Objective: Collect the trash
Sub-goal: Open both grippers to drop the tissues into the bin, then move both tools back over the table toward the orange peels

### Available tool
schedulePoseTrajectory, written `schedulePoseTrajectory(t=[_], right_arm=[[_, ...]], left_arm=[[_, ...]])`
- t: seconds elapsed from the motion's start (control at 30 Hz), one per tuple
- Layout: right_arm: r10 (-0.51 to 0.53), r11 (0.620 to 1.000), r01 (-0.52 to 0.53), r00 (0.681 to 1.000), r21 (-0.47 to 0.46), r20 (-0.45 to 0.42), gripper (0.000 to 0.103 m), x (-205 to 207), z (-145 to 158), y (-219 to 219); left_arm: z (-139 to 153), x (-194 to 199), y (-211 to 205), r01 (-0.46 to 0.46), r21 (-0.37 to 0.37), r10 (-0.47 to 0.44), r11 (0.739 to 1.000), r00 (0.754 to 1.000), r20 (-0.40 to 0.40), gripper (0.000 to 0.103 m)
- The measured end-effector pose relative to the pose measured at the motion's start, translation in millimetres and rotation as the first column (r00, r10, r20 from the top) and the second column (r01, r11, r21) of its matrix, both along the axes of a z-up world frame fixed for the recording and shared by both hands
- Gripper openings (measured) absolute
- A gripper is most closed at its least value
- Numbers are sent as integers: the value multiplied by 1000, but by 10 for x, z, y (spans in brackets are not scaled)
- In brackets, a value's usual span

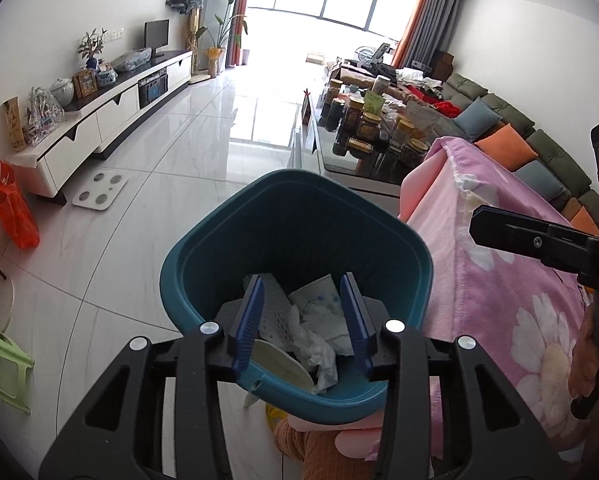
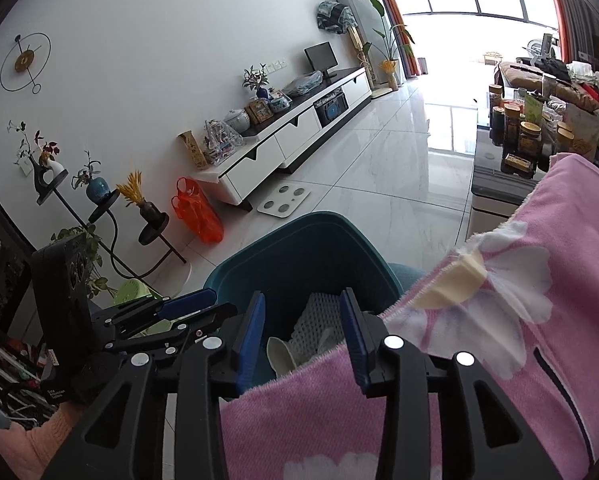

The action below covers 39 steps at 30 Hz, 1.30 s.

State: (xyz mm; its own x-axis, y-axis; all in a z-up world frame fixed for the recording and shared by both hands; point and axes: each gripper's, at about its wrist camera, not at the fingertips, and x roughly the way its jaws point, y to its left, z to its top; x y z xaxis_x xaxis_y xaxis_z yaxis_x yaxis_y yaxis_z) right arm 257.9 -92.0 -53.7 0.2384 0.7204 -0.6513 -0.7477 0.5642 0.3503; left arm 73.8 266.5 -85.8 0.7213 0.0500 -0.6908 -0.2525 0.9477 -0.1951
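A: The pink floral blanket (image 2: 499, 320) fills the lower right of the right wrist view; the teal bin (image 1: 299, 240) sits centre, just beside it.

B: Trash?

A: Crumpled tissue (image 1: 319, 332) and a perforated white sheet (image 1: 275, 312) lie inside. The left gripper (image 1: 303, 320) and right gripper (image 2: 303, 332) both stand partly open, empty.

B: Risk?

A: The right gripper hangs over the blanket's hem; closing there could snag fabric.

no text on anything here is sharp enough to read.
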Motion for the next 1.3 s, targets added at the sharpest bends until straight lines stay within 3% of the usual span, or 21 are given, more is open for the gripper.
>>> schedulePoseTrajectory(t=[0.17, 0.33, 0.5, 0.67, 0.9, 1.03, 1.13, 1.3], right_arm=[[-70, 997, 67, 996, 37, 58, 49, -110, 192, -516], [-189, 980, 184, 980, 78, 64, 53, -141, 303, -1197], [-327, 942, 320, 942, 98, 72, 53, -188, 338, -1906], [-465, 884, 457, 882, 98, 80, 53, -249, 333, -2597], [-615, 788, 608, 784, 100, 79, 53, -296, 273, -3380], [-665, 746, 659, 744, 95, 60, 53, -297, 172, -3696], [-690, 723, 685, 723, 92, 33, 60, -342, 69, -3875], [-716, 695, 715, 698, 71, -21, 61, -483, -142, -4108]], left_arm=[[236, -20, -391, 127, 36, -129, 991, 988, 81, 51], [415, 102, -949, 291, 49, -294, 956, 949, 110, 53], [509, 215, -1607, 446, 67, -451, 893, 885, 118, 53], [512, 257, -2250, 567, 59, -570, 821, 813, 115, 53], [374, 372, -3149, 710, 51, -712, 702, 699, 60, 52], [321, 406, -3552, 768, 42, -770, 639, 637, 38, 52], [282, 463, -3814, 794, 46, -795, 606, 606, 10, 52], [208, 598, -4130, 818, 28, -816, 575, 576, -43, 50]])
